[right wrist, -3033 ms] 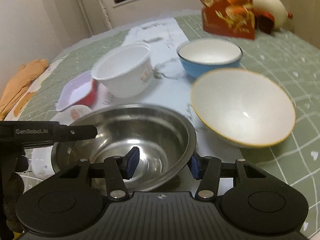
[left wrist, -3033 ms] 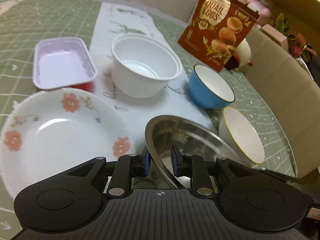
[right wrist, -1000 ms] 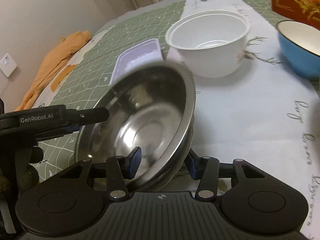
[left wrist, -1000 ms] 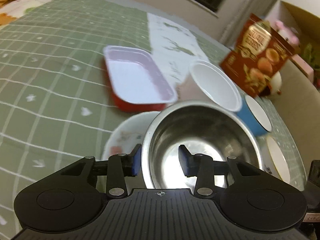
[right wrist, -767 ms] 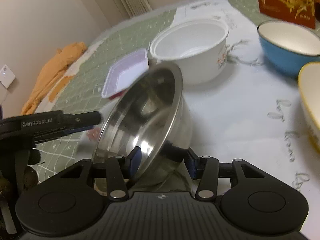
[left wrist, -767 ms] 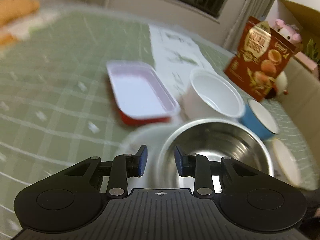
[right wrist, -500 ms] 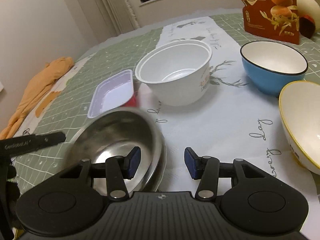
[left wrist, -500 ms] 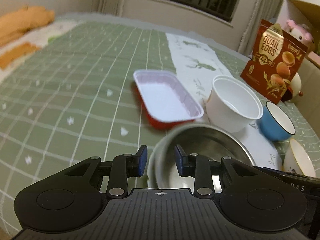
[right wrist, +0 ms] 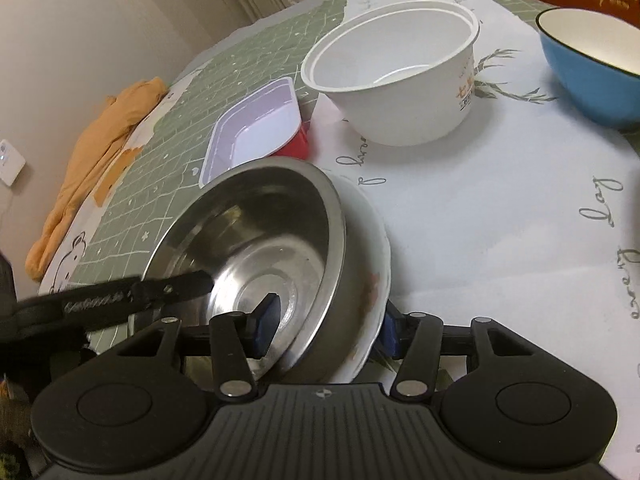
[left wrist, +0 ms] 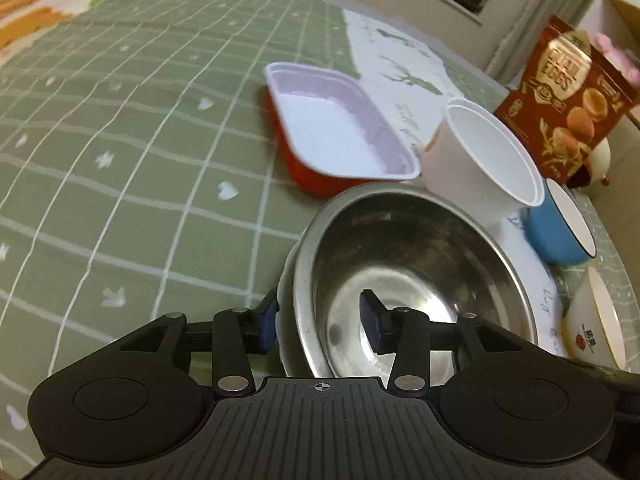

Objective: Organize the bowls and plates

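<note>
The steel bowl [left wrist: 408, 264] sits nested in the white floral plate [right wrist: 376, 248], whose rim shows around it. My left gripper [left wrist: 318, 326] is open and straddles the near rims of plate and bowl, one finger outside, one inside the bowl. My right gripper [right wrist: 328, 324] is open and straddles the same stack from the other side; the steel bowl [right wrist: 260, 240] fills its view. A white plastic bowl [right wrist: 396, 72], a blue bowl [right wrist: 592, 76] and a yellow-rimmed bowl [left wrist: 596, 320] stand nearby.
A red tray with a pale lining [left wrist: 336, 136] lies just beyond the stack. A quail-egg snack bag [left wrist: 568, 104] stands at the back right. Orange cloth [right wrist: 96, 152] lies at the table's left edge. The left gripper's arm [right wrist: 112, 300] crosses the right view.
The steel bowl has come down from a tilted, lifted position and now rests inside the floral plate. Both grippers have opened wider and closed in around the stack's rims.
</note>
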Demonstrator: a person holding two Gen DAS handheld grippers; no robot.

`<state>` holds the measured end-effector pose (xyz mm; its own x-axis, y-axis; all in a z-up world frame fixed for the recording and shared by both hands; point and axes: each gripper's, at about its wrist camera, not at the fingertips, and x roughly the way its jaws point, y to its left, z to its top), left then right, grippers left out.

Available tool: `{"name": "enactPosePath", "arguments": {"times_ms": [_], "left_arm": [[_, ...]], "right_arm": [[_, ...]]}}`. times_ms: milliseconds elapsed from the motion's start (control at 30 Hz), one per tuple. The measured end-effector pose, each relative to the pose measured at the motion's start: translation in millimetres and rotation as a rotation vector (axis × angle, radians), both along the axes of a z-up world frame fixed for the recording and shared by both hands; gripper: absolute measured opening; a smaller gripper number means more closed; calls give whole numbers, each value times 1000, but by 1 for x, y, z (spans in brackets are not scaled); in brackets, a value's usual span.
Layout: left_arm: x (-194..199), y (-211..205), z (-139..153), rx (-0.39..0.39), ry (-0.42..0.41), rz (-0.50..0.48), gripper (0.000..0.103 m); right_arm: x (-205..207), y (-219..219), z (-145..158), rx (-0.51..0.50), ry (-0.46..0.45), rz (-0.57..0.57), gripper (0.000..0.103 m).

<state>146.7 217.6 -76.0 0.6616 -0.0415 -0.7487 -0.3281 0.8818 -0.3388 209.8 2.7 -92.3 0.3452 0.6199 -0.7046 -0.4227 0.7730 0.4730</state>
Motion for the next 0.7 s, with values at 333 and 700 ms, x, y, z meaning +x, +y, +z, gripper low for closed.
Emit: {"name": "enactPosePath", "arguments": {"times_ms": [333,700], "left_arm": [[34,-43,-4,0,9,-131,45],[13,-55,31,135,-102,-47,42]], "right_arm": [[-5,-48,3,-57,-33,-130,52],[-24,-54,13,-123,-201,-122,54]]}}
